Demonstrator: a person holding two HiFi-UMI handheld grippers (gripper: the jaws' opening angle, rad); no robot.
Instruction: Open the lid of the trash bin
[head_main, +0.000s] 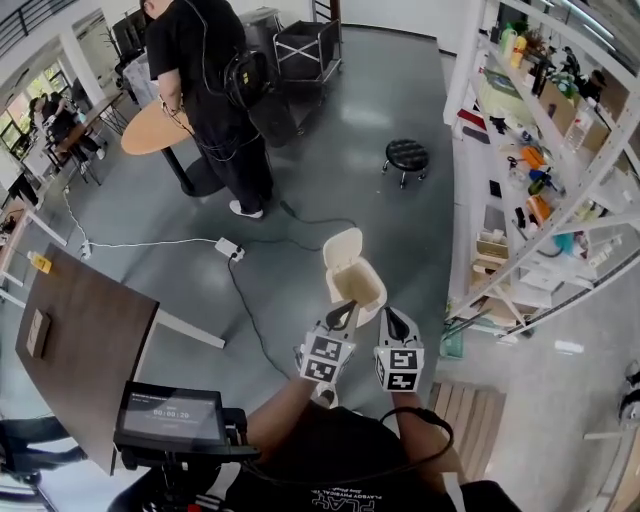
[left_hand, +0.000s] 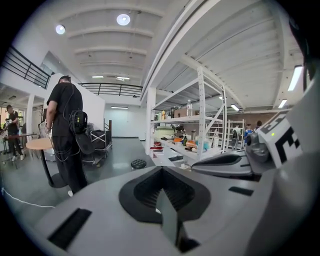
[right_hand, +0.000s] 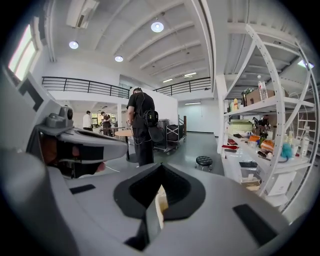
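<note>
The cream trash bin (head_main: 356, 285) stands on the grey floor straight ahead of me, and its lid (head_main: 342, 246) is tipped up behind the open mouth. My left gripper (head_main: 346, 310) is shut, with its tips at the bin's near rim; whether they touch it I cannot tell. Just to the right of the bin, my right gripper (head_main: 391, 316) is shut and holds nothing. Through the hole between the right gripper's (right_hand: 159, 189) jaws a strip of the cream bin (right_hand: 161, 204) shows. The left gripper (left_hand: 162, 176) view shows only closed jaws and the room beyond.
A person in black (head_main: 214, 88) stands by a round wooden table (head_main: 148, 130). A black stool (head_main: 406, 155) sits mid-floor. White shelving (head_main: 548, 180) runs along the right. A cable and power strip (head_main: 229, 248) lie left of the bin, and a brown table (head_main: 85, 335) stands near left.
</note>
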